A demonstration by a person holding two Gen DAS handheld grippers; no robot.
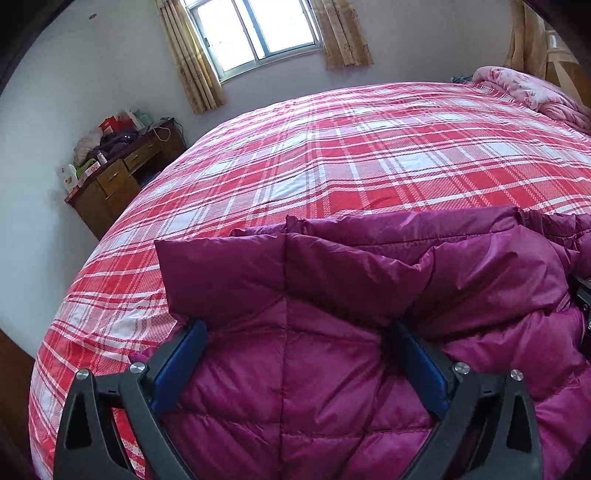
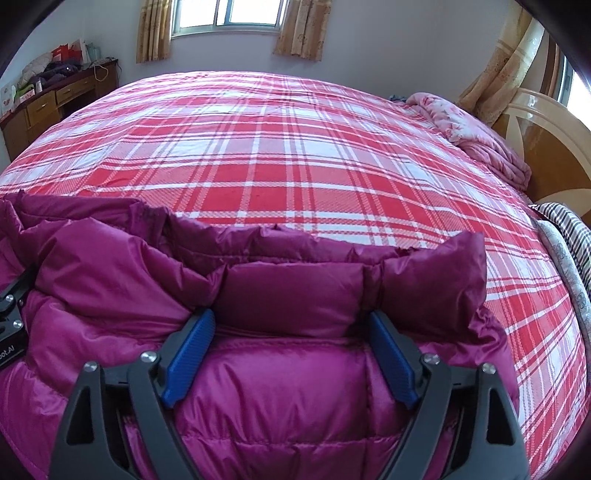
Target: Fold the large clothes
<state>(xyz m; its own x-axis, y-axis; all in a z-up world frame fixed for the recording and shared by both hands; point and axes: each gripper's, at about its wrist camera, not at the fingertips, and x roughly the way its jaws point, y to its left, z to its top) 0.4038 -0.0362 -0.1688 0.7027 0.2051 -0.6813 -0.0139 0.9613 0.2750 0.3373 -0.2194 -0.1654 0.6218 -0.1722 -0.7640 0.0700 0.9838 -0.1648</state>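
Left wrist view first. Far left there's a wooden desk against the wall, piled with bags and clothes, and a window with tan curtains up top. The bed fills the middle, covered in a red and white plaid sheet. The magenta puffer jacket sits in the lower half of the frame, near edge of the bed, with a folded-over puffy edge running across. The left gripper is at the bottom centre, blue pads spread wide apart with quilted jacket bulging up between them. The pads don't look like they're squeezing it, just sitting on either side. A pink floral quilt is bunched in the upper right.

Right wrist view: same desk upper left, and a bit of the other gripper's black body pokes in at the left edge. The jacket covers lower left to centre. The right gripper is bottom centre, fingers well apart around a puffy fold, not pinching it. On the right there's the pink quilt, a wooden headboard and striped fabric at the edge.
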